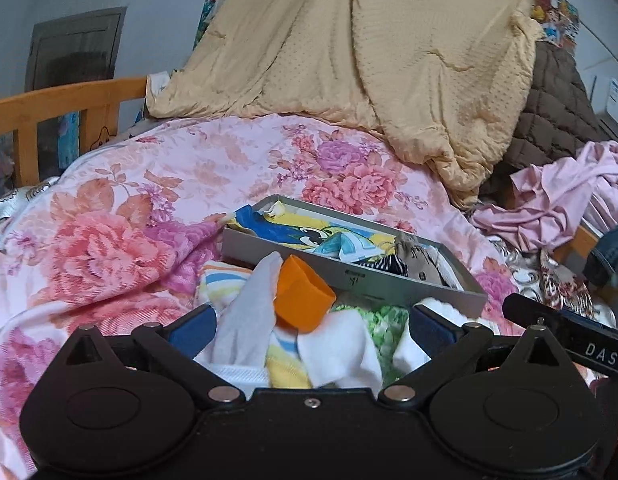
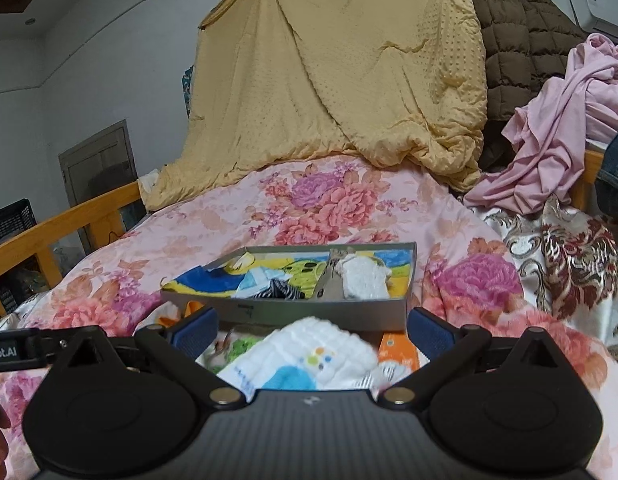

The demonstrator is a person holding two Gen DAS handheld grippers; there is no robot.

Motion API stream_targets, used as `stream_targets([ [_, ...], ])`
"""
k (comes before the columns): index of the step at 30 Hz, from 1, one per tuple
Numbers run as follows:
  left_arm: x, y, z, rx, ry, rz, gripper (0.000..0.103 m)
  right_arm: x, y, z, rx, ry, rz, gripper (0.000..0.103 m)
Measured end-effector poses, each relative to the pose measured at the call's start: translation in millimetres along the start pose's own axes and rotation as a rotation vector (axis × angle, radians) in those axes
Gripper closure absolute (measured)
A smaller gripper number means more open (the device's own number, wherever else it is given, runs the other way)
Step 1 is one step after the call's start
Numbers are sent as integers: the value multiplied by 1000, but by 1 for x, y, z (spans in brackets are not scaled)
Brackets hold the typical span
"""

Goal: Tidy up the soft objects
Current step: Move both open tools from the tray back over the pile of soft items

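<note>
Both our left gripper point(image 1: 311, 330) and right gripper point(image 2: 311, 332) hang with jaws released over the heap of small soft cloths point(image 1: 309, 340) on the bed, the shallow grey cardboard box point(image 2: 321, 314) just beyond, its long side crosswise.

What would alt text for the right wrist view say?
An open right gripper hovers over a white cloth on a floral bedspread. Beyond it sits a grey box holding small clothes, with a yellow blanket behind.
</note>
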State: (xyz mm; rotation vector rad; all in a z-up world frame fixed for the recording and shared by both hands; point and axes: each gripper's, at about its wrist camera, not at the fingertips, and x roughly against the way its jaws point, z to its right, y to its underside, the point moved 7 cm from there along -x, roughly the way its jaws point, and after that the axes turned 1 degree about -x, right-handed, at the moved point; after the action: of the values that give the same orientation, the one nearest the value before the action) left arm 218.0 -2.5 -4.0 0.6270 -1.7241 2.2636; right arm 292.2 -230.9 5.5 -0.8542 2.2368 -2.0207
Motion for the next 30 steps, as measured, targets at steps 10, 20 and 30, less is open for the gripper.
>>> stream_targets([
  [10, 26, 32, -31, 6, -25, -35, 1, 18, 27, -19, 27, -2, -60, 0],
  [20, 33, 55, -58, -60, -45, -61, 1, 23, 52, -50, 103, -60, -137, 0],
  [30, 21, 64, -66, -103, -14, -86, 1, 14, 73, -78, 233, -89, -197, 0],
])
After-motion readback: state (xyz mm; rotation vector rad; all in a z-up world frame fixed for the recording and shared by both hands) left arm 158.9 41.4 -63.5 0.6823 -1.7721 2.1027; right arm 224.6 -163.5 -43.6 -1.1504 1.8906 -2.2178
